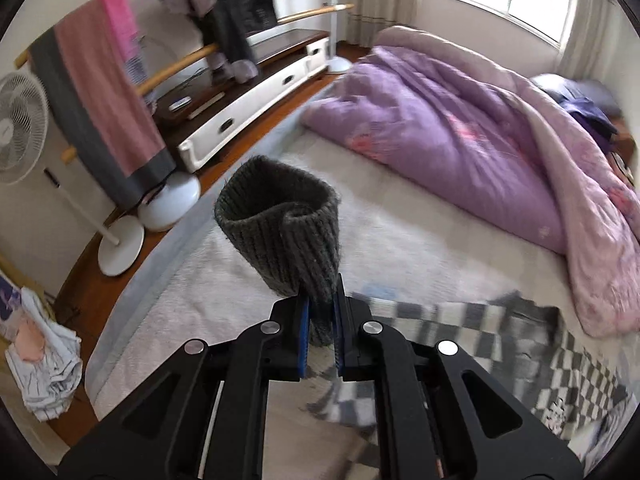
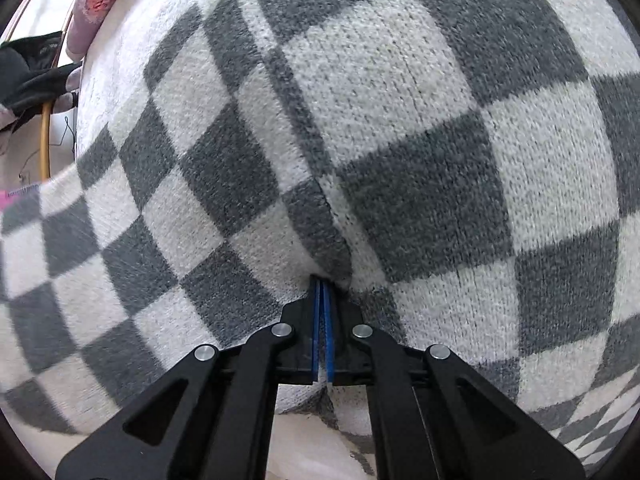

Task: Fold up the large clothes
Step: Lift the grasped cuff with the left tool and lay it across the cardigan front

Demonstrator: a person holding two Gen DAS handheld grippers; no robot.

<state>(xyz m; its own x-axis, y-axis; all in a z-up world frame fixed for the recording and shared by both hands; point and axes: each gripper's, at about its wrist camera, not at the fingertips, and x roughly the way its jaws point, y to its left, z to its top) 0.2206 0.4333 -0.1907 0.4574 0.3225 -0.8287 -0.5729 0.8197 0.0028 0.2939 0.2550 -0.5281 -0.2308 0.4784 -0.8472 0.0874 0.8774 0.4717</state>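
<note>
The garment is a grey-and-white checkered knit sweater (image 2: 420,128) with a dark grey ribbed cuff (image 1: 280,232). My left gripper (image 1: 320,308) is shut on the cuff and holds it up above the bed; the cuff's open end points away from the camera. The checkered body (image 1: 520,344) trails to the right over the bed. My right gripper (image 2: 323,284) is shut on a fold of the sweater at a seam, and the knit fills almost the whole right wrist view.
The bed (image 1: 400,232) has a pale sheet and a purple quilt (image 1: 460,120) bunched at the far right. Left of the bed stand a fan (image 1: 20,128), a clothes rack with a pink towel (image 1: 100,92), and a low white cabinet (image 1: 248,100).
</note>
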